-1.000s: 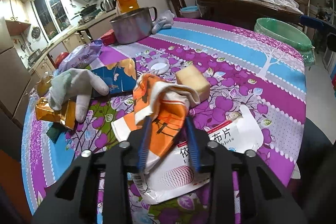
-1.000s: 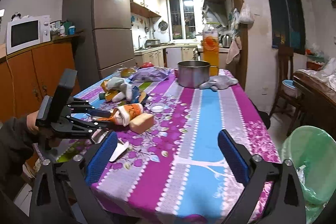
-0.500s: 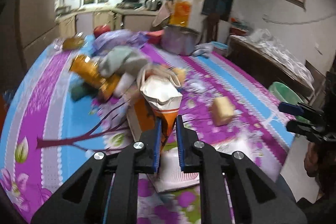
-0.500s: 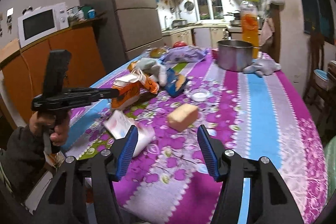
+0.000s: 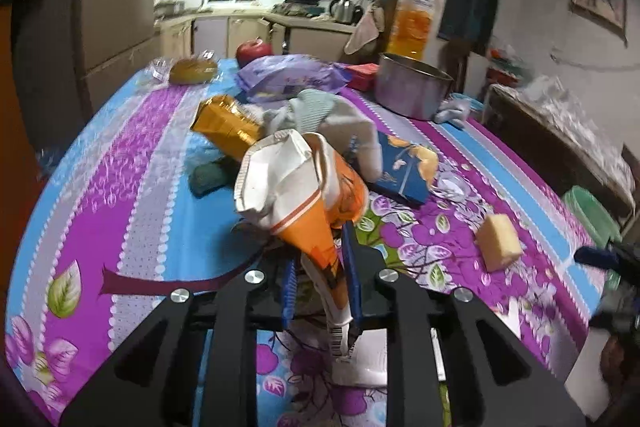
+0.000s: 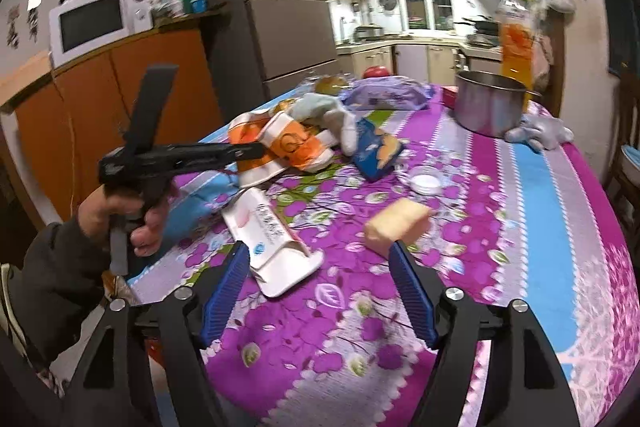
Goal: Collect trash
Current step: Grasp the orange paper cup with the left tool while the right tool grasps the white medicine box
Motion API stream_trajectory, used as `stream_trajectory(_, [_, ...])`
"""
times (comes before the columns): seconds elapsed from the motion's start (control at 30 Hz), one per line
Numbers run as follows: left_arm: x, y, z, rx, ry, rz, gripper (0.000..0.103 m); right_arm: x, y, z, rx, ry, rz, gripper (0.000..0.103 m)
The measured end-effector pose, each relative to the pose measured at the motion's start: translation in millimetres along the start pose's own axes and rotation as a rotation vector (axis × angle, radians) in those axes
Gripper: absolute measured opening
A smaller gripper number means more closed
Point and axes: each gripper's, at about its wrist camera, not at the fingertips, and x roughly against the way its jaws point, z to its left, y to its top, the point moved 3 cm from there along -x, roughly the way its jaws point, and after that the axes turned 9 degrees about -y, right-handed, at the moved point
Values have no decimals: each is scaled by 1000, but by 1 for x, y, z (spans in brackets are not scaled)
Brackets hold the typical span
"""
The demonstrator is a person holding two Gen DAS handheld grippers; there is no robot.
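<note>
Left claw clamped on an orange wrapper

The left claw [image 5: 320, 279] gripped the crumpled orange wrapper [image 5: 304, 195], held raised above the desk [image 5: 120, 187] by its near edge; the right claw [image 6: 316, 291] hung spread apart over the near edge, a yellow sponge [image 6: 396, 223] just beyond its fingers

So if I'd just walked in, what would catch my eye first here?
Probably the crumpled orange-and-white wrapper pinched in the left tongs and lifted above the purple flowered tablecloth. Next, the right tongs gaping wide open over a flat white packet and a yellow sponge block near the table's front edge. Behind sits a heap of litter, then a steel pot with an orange drink bottle behind it.
</note>
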Motion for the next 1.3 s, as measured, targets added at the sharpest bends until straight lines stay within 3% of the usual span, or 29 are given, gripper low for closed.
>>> stream_trajectory(0.2, [11,1,6,32,23,-27,9,-35,19,46,227,98,68,74])
stream_trajectory(0.47, [23,-1,7,36,-4,-22,9,-96,35,86,496,128,181,76])
stream_trajectory(0.63, [19,-2,9,37,-6,-3,9,-132,38,95,612,177,304,78])
stream_trajectory(0.7, [19,-3,8,32,-12,-3,9,-139,38,98,603,209,322,77])
stream_trajectory(0.77, [20,-2,10,36,-10,-10,9,-139,41,96,571,207,308,60])
stream_trajectory(0.83, [24,-1,13,45,-8,-27,9,-133,41,95,554,180,280,52])
stream_trajectory(1.1, [50,12,18,84,9,-141,9,-73,36,77,368,119,143,47])
stream_trajectory(1.3, [45,4,9,75,19,-120,9,-24,36,51,166,33,26,47])
